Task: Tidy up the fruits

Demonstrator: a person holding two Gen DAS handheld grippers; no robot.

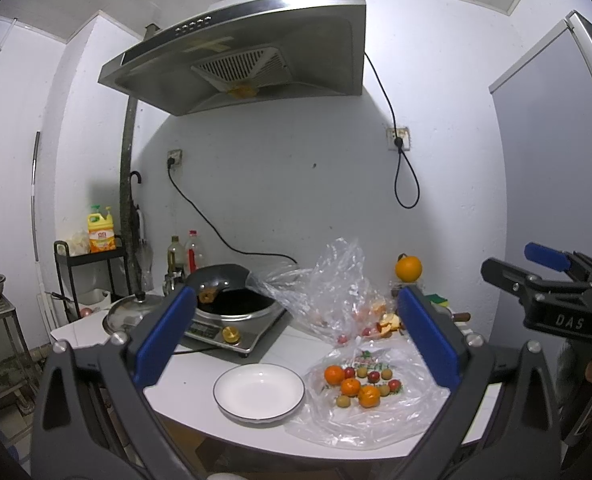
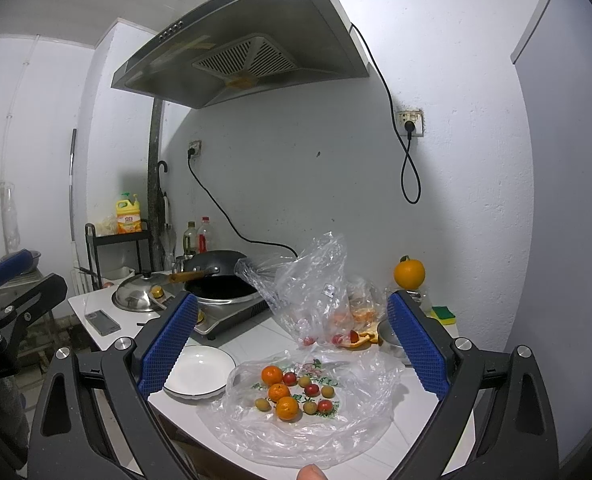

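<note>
Three small oranges (image 1: 351, 386) (image 2: 279, 392), several red cherry tomatoes (image 2: 312, 389) and small yellow-green fruits (image 2: 327, 391) lie on a flat clear plastic bag (image 1: 376, 412) (image 2: 316, 432) on the white counter. An empty white plate (image 1: 259, 392) (image 2: 200, 374) sits just left of the bag. My left gripper (image 1: 296, 340) is open and empty, held above and in front of the plate and fruit. My right gripper (image 2: 294, 348) is open and empty, above the fruit pile. The right gripper also shows at the right edge of the left wrist view (image 1: 544, 280).
A crumpled clear bag (image 2: 312, 280) with more fruit and orange peel (image 2: 362, 338) stands behind. A large orange (image 2: 409, 273) sits at the back right. A wok (image 2: 220, 284) on an induction cooker, a pot lid (image 2: 140, 296), a phone (image 2: 102, 322) and bottles stand to the left.
</note>
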